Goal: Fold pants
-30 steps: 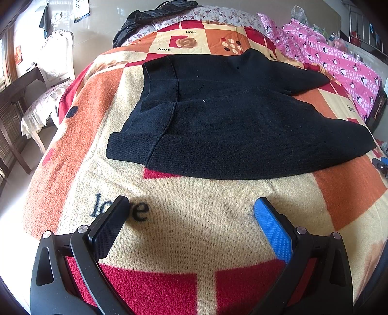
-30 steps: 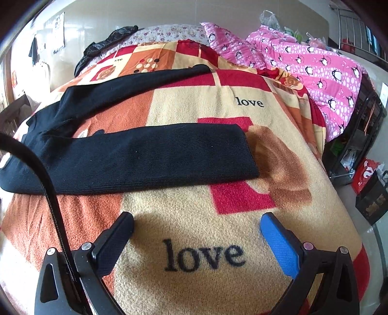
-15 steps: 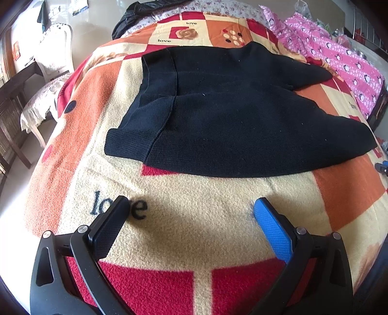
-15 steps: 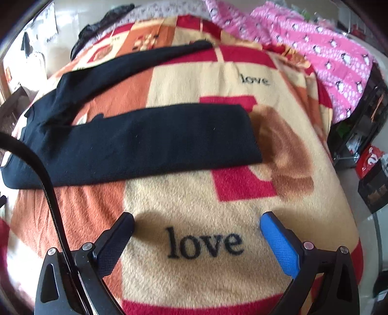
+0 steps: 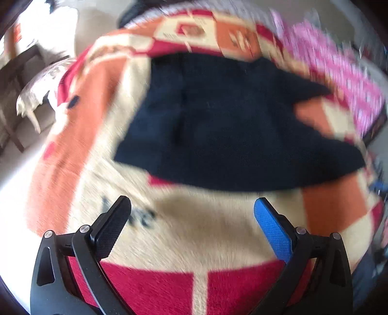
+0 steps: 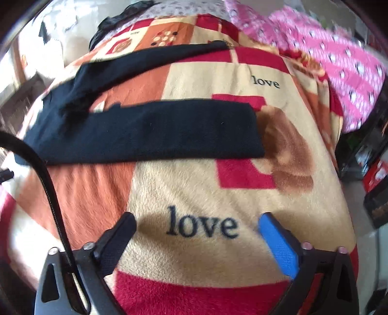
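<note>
Black knit pants (image 5: 230, 126) lie spread flat on a patterned blanket (image 5: 206, 232) on a bed. The left wrist view shows their waist end, blurred by motion. In the right wrist view the near leg (image 6: 155, 130) runs across the middle and the far leg (image 6: 150, 60) angles away behind it. My left gripper (image 5: 191, 210) hangs open over bare blanket, short of the pants' near edge. My right gripper (image 6: 197, 224) is over the printed word "love", short of the near leg; its jaws are closing with nothing between them.
A pink spotted quilt (image 6: 339, 63) is heaped at the bed's far right. A chair with a white cover (image 5: 36, 97) stands off the left side. Dark clothing (image 6: 116, 21) lies at the bed's head. A black cable (image 6: 48, 189) crosses the right wrist view's left side.
Both grippers have lifted a little, so the pants sit smaller and farther off in both views. The right gripper's fingers have come slightly closer together. The pants lie as before.
</note>
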`<state>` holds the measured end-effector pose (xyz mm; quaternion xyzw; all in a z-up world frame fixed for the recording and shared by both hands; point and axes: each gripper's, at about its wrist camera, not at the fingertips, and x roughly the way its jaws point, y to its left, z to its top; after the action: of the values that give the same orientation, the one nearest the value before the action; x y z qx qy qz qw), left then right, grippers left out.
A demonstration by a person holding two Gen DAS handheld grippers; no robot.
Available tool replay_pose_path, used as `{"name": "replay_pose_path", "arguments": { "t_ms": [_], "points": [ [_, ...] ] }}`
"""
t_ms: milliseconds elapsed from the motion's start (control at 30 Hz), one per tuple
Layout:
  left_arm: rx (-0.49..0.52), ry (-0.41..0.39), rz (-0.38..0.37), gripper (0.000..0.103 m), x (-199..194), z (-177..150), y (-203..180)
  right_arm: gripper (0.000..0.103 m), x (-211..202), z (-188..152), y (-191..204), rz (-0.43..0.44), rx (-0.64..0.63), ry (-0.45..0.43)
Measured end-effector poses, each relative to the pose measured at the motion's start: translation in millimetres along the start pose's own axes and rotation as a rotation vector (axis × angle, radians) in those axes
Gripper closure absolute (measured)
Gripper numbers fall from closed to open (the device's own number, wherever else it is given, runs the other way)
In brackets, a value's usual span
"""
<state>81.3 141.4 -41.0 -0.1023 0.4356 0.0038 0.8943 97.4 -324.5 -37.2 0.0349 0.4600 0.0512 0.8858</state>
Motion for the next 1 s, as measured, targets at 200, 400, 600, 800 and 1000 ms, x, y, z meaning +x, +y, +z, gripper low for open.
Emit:
{"name": "replay_pose_path", "arguments": {
  "t_ms": [200,400,600,800,1000],
  "points": [
    [-0.307,0.098,-0.321,0.001,14,25,44,0.015,6,28,-94,0.394,0.597,-0.041],
    [-0.378,0.168,-0.364,0.001,24,20,59,0.015,42,45,-105,0.473,0.698,0.043],
    [-0.412,0.155,-0.438,0.001,31,28,70,0.016,63,67,-82,0.516,0.610,0.040],
    [-0.536,0.149,-0.534,0.001,50,42,89,0.017,65,66,-42,0.422,0.351,-0.038],
    [-0.484,0.128,-0.433,0.019,49,50,84,0.017,66,62,-40,0.420,0.319,-0.083]
  ]
}}
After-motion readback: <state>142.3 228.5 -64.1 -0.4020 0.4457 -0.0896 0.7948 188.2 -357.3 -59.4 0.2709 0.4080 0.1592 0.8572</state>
